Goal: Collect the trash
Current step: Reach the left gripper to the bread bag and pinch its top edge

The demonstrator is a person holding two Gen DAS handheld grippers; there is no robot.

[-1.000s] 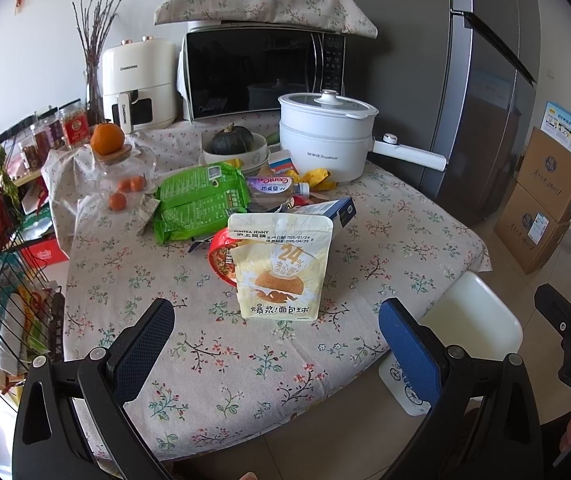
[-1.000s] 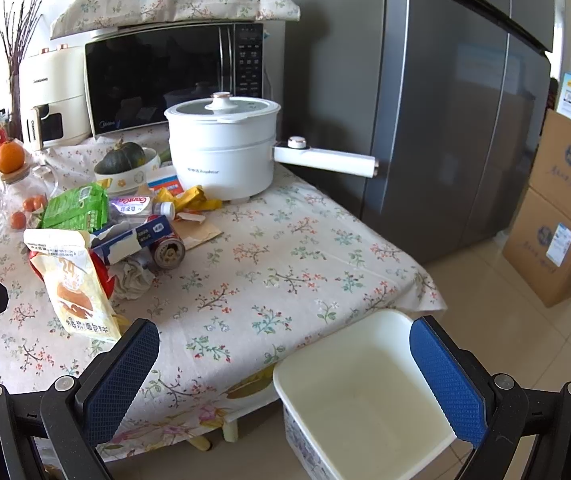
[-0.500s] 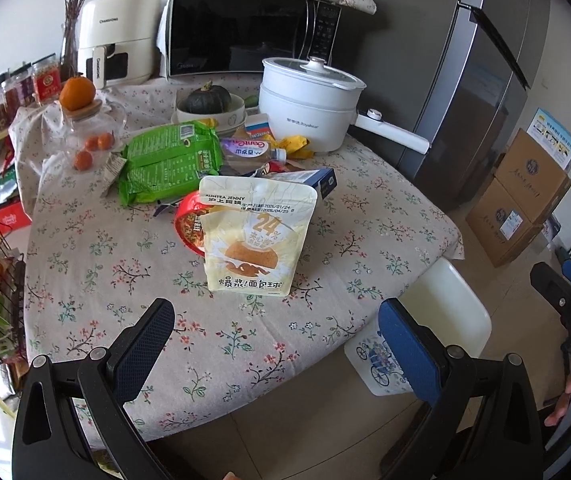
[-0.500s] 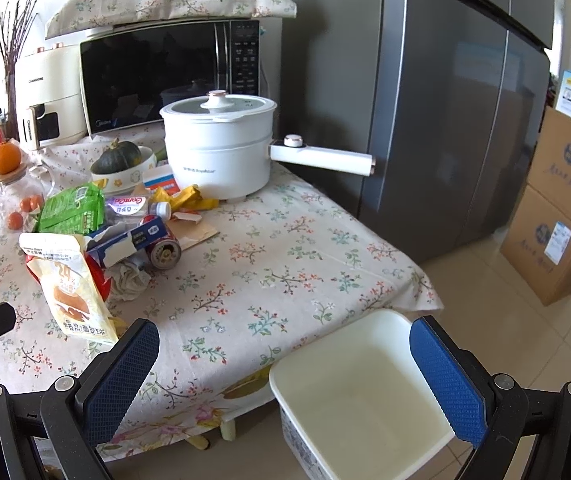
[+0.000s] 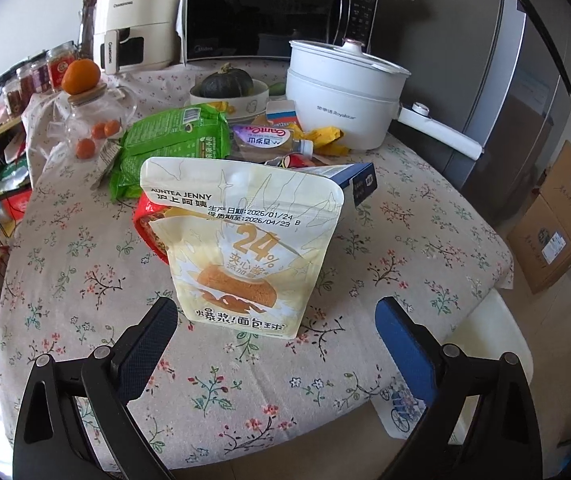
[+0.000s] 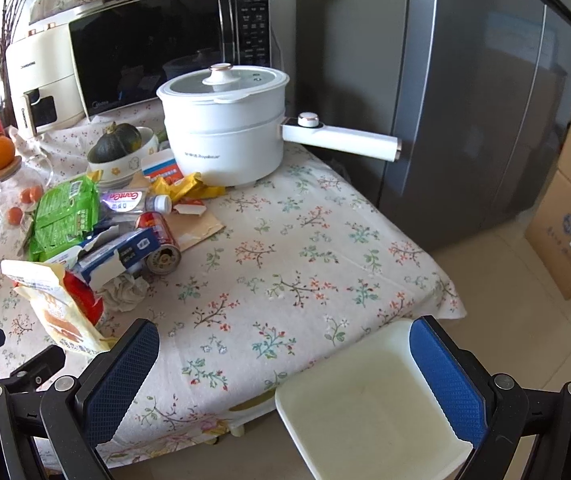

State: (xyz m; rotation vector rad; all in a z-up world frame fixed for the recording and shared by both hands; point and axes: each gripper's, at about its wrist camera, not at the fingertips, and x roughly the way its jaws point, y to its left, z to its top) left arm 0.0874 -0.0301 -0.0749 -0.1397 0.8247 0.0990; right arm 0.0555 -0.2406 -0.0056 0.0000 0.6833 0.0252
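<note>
- Over the last second the left tool (image 5: 275, 338) had closed in on the standing cream snack pouch (image 5: 241, 248). The pouch now filled the middle of the left wrist view, where a moment earlier it sat well back on the tabletop (image 5: 405, 240).
- That read as the approach to a first pick; nothing looked collected yet, and the white bin (image 6: 369, 396) beside the tabletop looked empty.
- The left tool was spread wide and held nothing, its blue pads flanking the pouch's lower edge, apart from it.
- It was held low, aimed along the tabletop at the pouch front.
- The right tool (image 6: 285, 364) had barely shifted: it hung wide open and empty over the bin's rim and the tabletop edge.
- More trash lay behind the pouch: a green wrapper (image 5: 173, 146), a torn blue box (image 6: 117, 254) and a can (image 6: 159, 242).
</note>
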